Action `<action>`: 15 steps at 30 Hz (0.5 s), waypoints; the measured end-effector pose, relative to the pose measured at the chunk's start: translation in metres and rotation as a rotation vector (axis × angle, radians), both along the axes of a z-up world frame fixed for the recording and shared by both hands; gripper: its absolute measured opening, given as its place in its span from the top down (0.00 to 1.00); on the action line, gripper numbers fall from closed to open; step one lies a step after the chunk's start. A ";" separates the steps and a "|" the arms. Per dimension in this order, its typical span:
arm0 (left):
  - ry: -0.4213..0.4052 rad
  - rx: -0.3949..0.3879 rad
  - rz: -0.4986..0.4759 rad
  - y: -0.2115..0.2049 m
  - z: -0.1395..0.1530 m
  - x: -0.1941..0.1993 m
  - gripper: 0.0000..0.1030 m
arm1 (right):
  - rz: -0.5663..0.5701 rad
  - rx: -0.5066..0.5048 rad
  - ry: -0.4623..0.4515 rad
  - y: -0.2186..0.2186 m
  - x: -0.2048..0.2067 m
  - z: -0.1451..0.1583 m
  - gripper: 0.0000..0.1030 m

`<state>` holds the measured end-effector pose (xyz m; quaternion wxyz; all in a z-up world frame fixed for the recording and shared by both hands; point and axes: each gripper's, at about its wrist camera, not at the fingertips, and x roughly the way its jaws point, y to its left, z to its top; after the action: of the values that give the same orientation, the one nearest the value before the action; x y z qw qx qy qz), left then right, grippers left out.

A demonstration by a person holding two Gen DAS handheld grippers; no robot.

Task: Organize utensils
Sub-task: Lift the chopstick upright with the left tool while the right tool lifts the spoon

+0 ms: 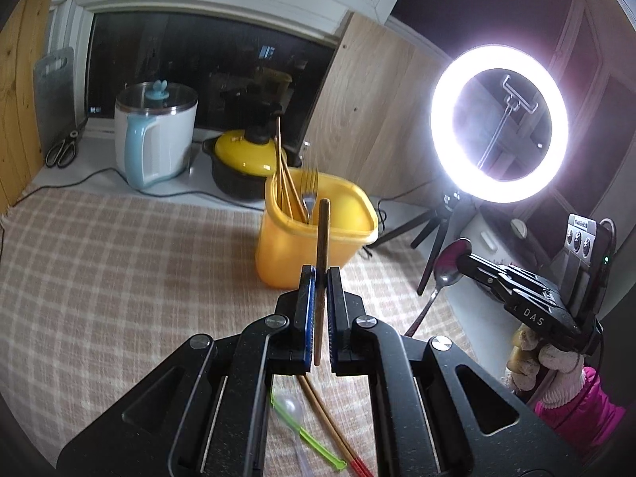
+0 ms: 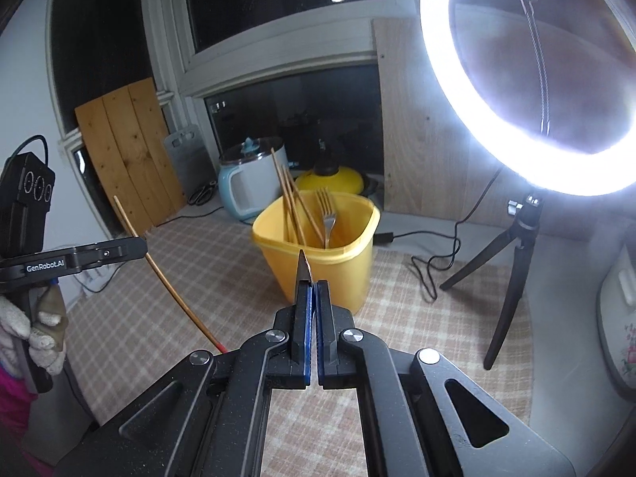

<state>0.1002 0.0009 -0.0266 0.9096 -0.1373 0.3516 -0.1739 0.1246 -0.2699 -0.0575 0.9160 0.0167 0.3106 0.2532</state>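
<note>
left tool (image 1: 320,278) clenched on a single wooden chopstick (image 1: 322,262), gripped partway along, shaft standing up between the pads, its tip showing in front of the yellow holder (image 1: 314,234). right tool (image 2: 312,290) clenched on a metal spoon (image 1: 451,262); in the right wrist view only its thin edge pokes up from the pads, in the left wrist view the bowl shows past the tool's tip and the handle hangs down behind.

step in hand, as judged: carry both pieces to the holder and drop them in. advice: bring each one above the rim before tipping it down, lower one at a time so the two tools do not crowd the mouth, aim for the free side of the tub away from the fork (image 2: 328,214) and the chopsticks (image 2: 294,206) standing in it, and let go only once the end is well inside.

holder: yellow plastic tub, rounded-square mouth, upright on the checked cloth (image 1: 119,278) of the bench. more chopsticks (image 1: 326,429) and a pale spoon with green handle (image 1: 294,413) lie on the cloth under the left tool, not yet sorted.
</note>
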 end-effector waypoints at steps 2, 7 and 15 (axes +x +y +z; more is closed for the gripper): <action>-0.013 -0.004 0.001 0.003 0.007 0.005 0.97 | -0.014 0.005 -0.015 -0.002 0.003 0.006 1.00; -0.052 -0.017 0.010 0.013 0.025 0.017 0.97 | -0.048 0.009 -0.058 -0.002 0.012 0.022 1.00; -0.117 -0.032 0.027 0.027 0.056 0.045 0.97 | -0.091 -0.003 -0.120 0.000 0.032 0.043 1.00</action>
<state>0.1450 0.0278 0.0296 0.9286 -0.1459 0.2930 -0.1750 0.1562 -0.2696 -0.0150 0.9437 0.0143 0.2543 0.2112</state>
